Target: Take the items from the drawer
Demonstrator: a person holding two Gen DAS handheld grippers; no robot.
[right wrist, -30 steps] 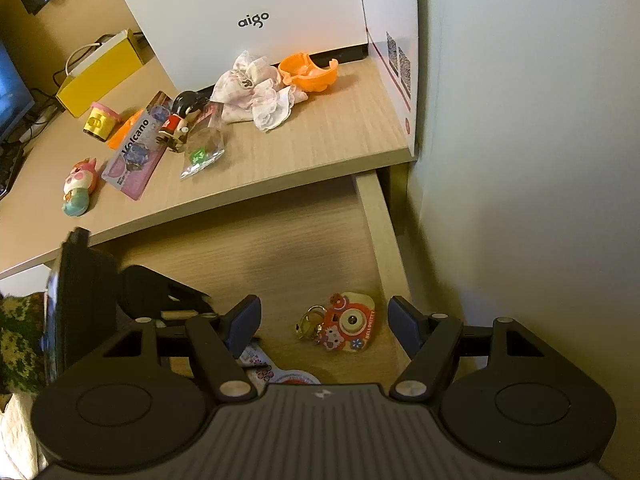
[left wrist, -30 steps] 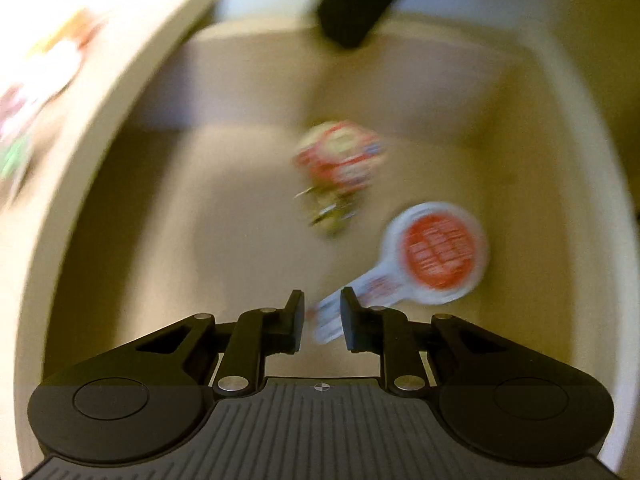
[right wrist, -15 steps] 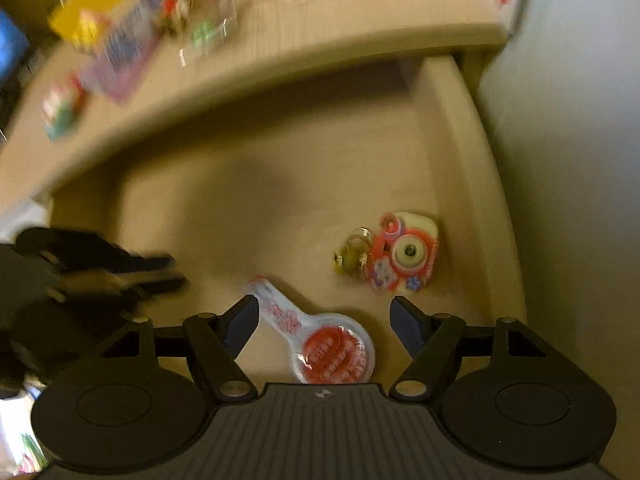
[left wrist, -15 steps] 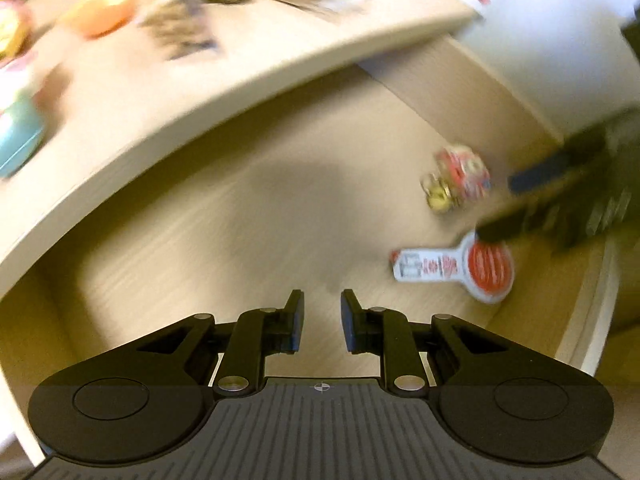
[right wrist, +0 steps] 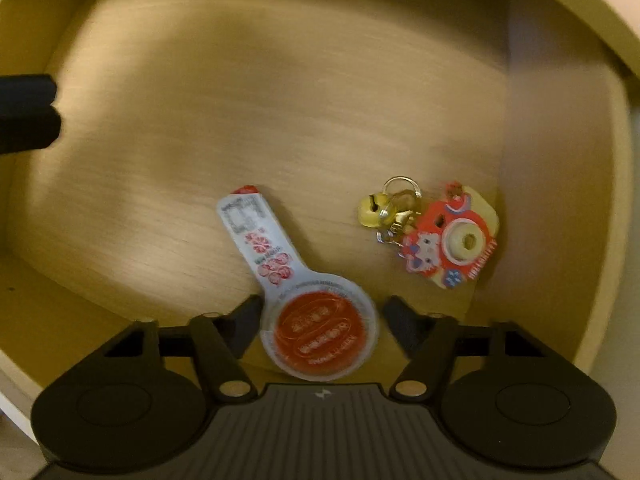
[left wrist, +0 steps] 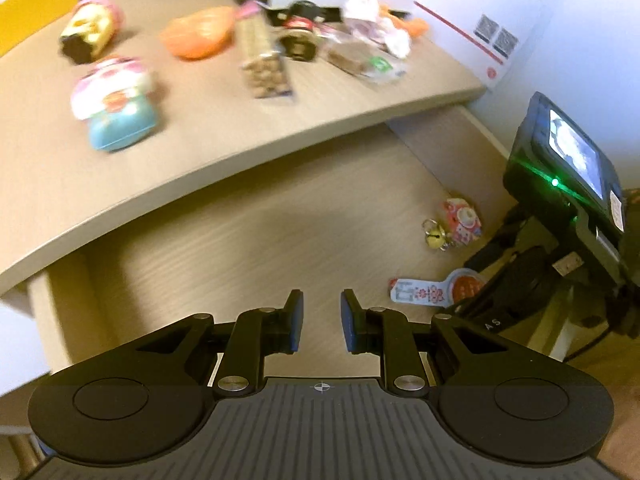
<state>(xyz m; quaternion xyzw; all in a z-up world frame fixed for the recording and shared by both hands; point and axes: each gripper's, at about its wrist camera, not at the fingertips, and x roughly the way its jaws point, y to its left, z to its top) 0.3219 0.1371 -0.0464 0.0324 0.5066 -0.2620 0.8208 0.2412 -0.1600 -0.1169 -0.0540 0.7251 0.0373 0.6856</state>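
The open wooden drawer (right wrist: 280,100) holds two items. A spoon-shaped white packet with a round red end (right wrist: 320,332) lies near the front. To its right lies a red toy-camera keychain with a small bell (right wrist: 444,236). My right gripper (right wrist: 322,320) points straight down, and its jaws are closing on either side of the packet's round end without visibly pressing on it. My left gripper (left wrist: 322,316) hovers over the drawer's left part with a narrow gap and nothing between its fingers. From there the packet (left wrist: 424,292) and keychain (left wrist: 458,224) lie to the right, beside the right gripper's body (left wrist: 568,208).
The desk top (left wrist: 200,152) overhangs the drawer's back and carries several toys: a pink and blue figure (left wrist: 116,108), an orange shell (left wrist: 196,36) and wrapped snacks. A white box (left wrist: 460,0) stands at its right end. The drawer's right wall (right wrist: 560,160) runs close to the keychain.
My right gripper has dropped into the drawer over the packet and its jaws have narrowed around the round end. My left gripper has rolled, lifted and drawn back leftward, away from the items.
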